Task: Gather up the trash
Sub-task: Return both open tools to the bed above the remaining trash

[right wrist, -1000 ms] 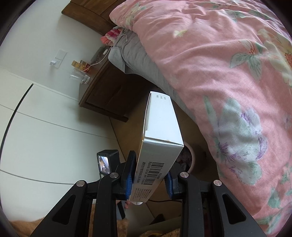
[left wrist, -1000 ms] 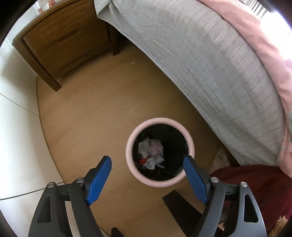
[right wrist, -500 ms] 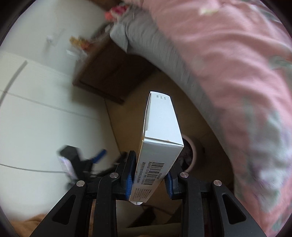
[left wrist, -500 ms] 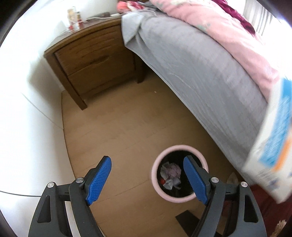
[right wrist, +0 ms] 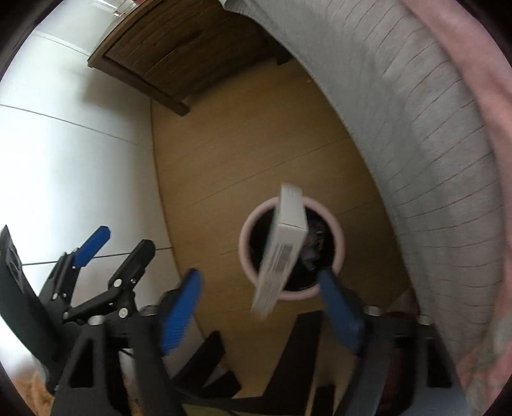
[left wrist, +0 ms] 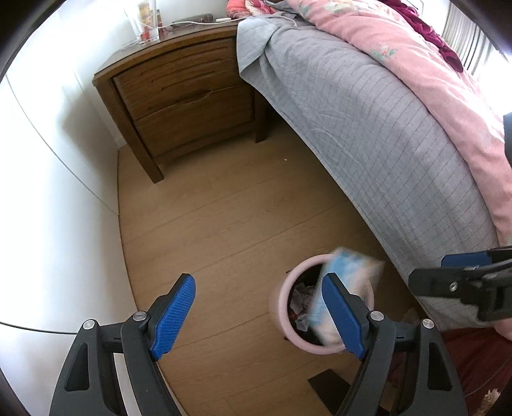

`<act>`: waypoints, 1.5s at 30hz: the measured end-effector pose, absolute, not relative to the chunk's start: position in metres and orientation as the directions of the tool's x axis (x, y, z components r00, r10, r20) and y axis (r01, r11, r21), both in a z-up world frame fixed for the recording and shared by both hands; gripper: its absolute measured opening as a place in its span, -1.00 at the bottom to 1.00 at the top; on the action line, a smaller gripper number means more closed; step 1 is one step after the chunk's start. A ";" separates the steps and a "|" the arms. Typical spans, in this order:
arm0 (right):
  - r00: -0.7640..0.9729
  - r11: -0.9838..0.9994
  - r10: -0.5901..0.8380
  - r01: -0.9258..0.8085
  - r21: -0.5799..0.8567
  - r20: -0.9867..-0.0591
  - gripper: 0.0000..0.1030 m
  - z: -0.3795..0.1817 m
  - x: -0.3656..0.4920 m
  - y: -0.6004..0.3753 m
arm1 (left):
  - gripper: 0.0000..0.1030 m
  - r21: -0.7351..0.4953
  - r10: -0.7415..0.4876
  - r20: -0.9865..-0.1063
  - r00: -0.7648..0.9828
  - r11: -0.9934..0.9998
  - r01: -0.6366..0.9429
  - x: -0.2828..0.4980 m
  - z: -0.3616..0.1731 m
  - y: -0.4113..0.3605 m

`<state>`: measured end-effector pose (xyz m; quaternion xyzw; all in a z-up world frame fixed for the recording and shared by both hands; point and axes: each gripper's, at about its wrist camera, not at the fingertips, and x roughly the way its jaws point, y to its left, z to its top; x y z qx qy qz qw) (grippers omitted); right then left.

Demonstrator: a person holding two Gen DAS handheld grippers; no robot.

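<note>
A pink-rimmed bin (left wrist: 281,307) with a dark inside stands on the wood floor beside the bed, with crumpled paper (left wrist: 299,300) in it. A white and blue carton (right wrist: 288,230) hangs blurred in the bin's mouth, tilted, and touches neither pad. My right gripper (right wrist: 259,278) is above the bin and its jaws are opening, with the carton (left wrist: 348,272) loose between them. It also shows at the right edge of the left wrist view as the right gripper (left wrist: 464,281). My left gripper (left wrist: 257,281) stands open and empty, left of the bin.
A wooden nightstand (left wrist: 185,96) with a glass (left wrist: 147,22) on top stands against the far wall. The bed's grey sheet (left wrist: 384,144) and pink quilt (left wrist: 432,64) fill the right side. A white wall (left wrist: 57,192) runs along the left. Dark flat pieces (left wrist: 326,380) lie near the bin.
My right gripper came down over the bin and its jaws spread, letting the carton go into the bin's mouth. My left gripper rose a little and tilted up toward the nightstand.
</note>
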<state>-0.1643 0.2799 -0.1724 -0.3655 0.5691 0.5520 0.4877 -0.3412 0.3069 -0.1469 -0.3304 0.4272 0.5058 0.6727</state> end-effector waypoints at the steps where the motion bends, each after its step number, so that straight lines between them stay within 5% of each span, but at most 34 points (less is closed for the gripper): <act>1: -0.256 0.138 0.137 -0.952 0.275 -0.957 0.51 -0.168 -0.160 0.278 | 0.59 -0.011 0.398 -0.909 0.124 0.274 -0.962 -0.340 -0.147 0.307; 13: -0.173 0.362 0.401 -0.872 0.329 -0.899 0.52 -0.064 -0.054 0.168 | 0.59 -0.108 0.372 -0.885 0.281 0.423 -0.900 -0.270 -0.114 0.297; 20: 0.086 0.510 0.528 -0.828 0.234 -0.845 0.53 0.003 0.018 0.071 | 0.70 -0.105 0.346 -0.834 0.429 0.665 -0.740 -0.160 -0.062 0.254; 35: 0.262 0.748 0.545 -0.580 0.322 -0.796 0.53 0.012 0.166 -0.095 | 0.84 -0.088 0.174 -0.785 0.595 0.919 -0.384 0.048 0.000 0.158; 45: 0.258 0.754 0.578 -0.531 0.387 -0.774 0.53 0.005 0.192 -0.134 | 0.85 -0.076 0.092 -0.821 0.564 0.960 -0.268 0.143 -0.018 0.147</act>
